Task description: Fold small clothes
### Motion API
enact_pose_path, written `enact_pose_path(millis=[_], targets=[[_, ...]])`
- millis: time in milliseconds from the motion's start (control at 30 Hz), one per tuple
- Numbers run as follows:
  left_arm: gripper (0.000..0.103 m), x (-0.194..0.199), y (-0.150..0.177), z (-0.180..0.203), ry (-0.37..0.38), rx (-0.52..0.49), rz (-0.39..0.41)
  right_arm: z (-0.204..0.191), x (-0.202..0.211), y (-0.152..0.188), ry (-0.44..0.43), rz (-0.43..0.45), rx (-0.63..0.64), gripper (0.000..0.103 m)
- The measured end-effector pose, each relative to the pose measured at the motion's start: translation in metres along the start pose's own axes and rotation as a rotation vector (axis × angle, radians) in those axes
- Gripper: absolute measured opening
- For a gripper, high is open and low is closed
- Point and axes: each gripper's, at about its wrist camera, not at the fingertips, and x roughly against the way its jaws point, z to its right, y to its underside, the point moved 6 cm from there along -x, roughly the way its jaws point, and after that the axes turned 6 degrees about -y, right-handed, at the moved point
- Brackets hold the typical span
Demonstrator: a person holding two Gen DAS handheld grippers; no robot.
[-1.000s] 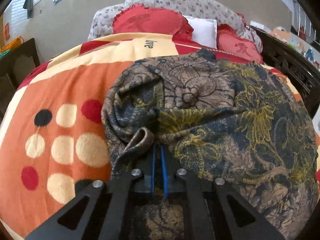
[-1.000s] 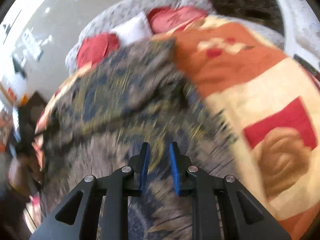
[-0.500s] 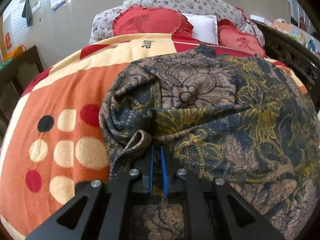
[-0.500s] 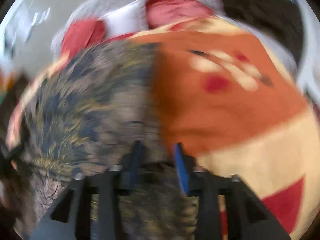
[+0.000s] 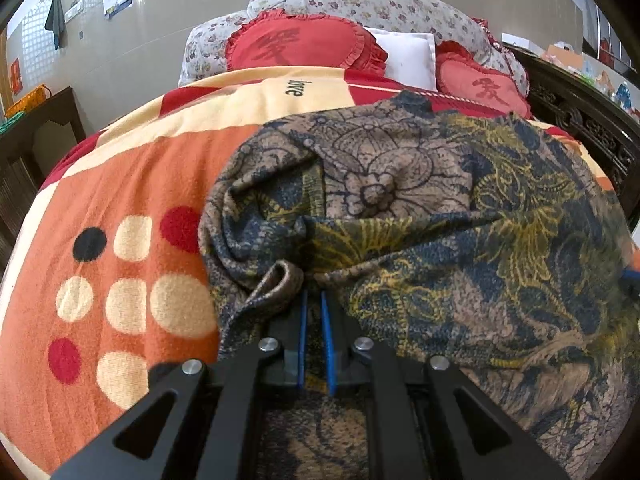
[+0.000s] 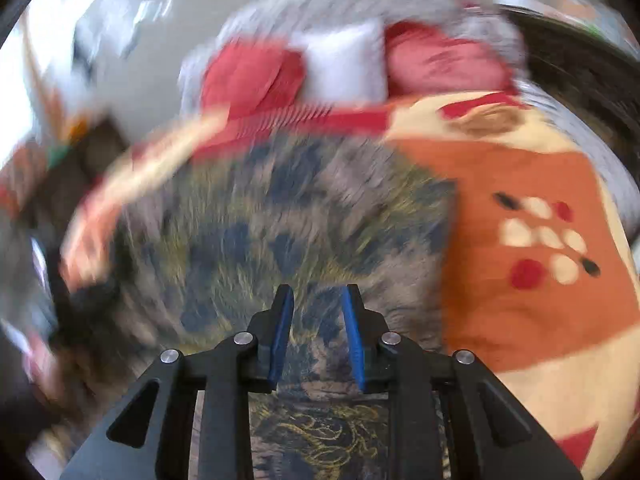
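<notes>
A patterned garment (image 5: 400, 200) in brown, navy and yellow lies rumpled on the orange and cream blanket (image 5: 120, 184). My left gripper (image 5: 313, 294) is shut on a bunched fold at the garment's near left edge. The fold rolls up beside its left finger. The right wrist view is blurred by motion. There the same garment (image 6: 280, 220) fills the middle. My right gripper (image 6: 317, 292) hovers low over it. Its jaws are closing with cloth showing between the blue pads (image 6: 282, 332), and I see no pinch.
The blanket (image 6: 520, 220) spreads to the garment's right in the right wrist view. Red heart cushions (image 5: 300, 44) and a white pillow (image 5: 408, 56) lie at the bed's head. A dark carved bed frame (image 5: 592, 128) runs along the right. Dark furniture (image 5: 36, 136) stands at the left.
The right gripper swept sideways and rolled, so the garment now lies centred under it. Its jaws widened, then narrowed again. The left gripper kept still, holding the fold.
</notes>
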Motion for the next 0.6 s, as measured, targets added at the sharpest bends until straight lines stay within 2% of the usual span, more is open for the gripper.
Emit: enact_pose_path(millis=[33, 67, 100, 133, 167, 200, 267, 367, 400, 500, 567, 600], targets=[[0.008, 0.000, 0.000, -0.002, 0.004, 0.004, -0.001, 0.016, -0.006, 0.009, 0.001, -0.008, -0.018, 0.028], [0.008, 0.000, 0.000, -0.003, 0.009, 0.010, -0.002, 0.026, -0.001, 0.010, -0.032, 0.029, -0.085, 0.027], [0.008, 0.000, 0.000, -0.004, 0.015, 0.017, -0.002, 0.048, 0.006, 0.013, 0.041, 0.037, -0.182, 0.023], [0.008, 0.000, 0.000, -0.006, 0.017, 0.021, -0.002, 0.072, 0.015, 0.017, 0.177, 0.014, -0.282, 0.023], [0.008, 0.000, 0.000, -0.007, 0.018, 0.022, -0.001, 0.077, 0.022, 0.016, 0.191, 0.030, -0.319, 0.024], [0.008, 0.000, 0.000, -0.006, 0.016, 0.021, -0.001, 0.072, 0.031, 0.008, 0.138, 0.084, -0.324, 0.024], [0.008, 0.000, 0.000, -0.007, 0.019, 0.023, -0.001, 0.036, 0.037, -0.013, 0.023, 0.130, -0.231, 0.024], [0.008, 0.000, 0.000, -0.007, 0.018, 0.022, -0.001, -0.052, 0.015, -0.043, -0.206, 0.095, -0.039, 0.024], [0.008, 0.000, 0.000, -0.006, 0.017, 0.021, -0.001, -0.084, 0.003, -0.049, -0.258, 0.069, 0.027, 0.024], [0.008, -0.001, 0.000, -0.007, 0.016, 0.020, -0.002, -0.143, -0.041, -0.055, -0.341, -0.021, 0.122, 0.024], [0.008, -0.001, -0.001, -0.007, 0.014, 0.019, -0.003, -0.152, -0.058, -0.051, -0.373, -0.069, 0.143, 0.024], [0.008, -0.001, -0.001, -0.007, 0.013, 0.018, -0.003, -0.147, -0.063, -0.051, -0.359, -0.070, 0.160, 0.023]])
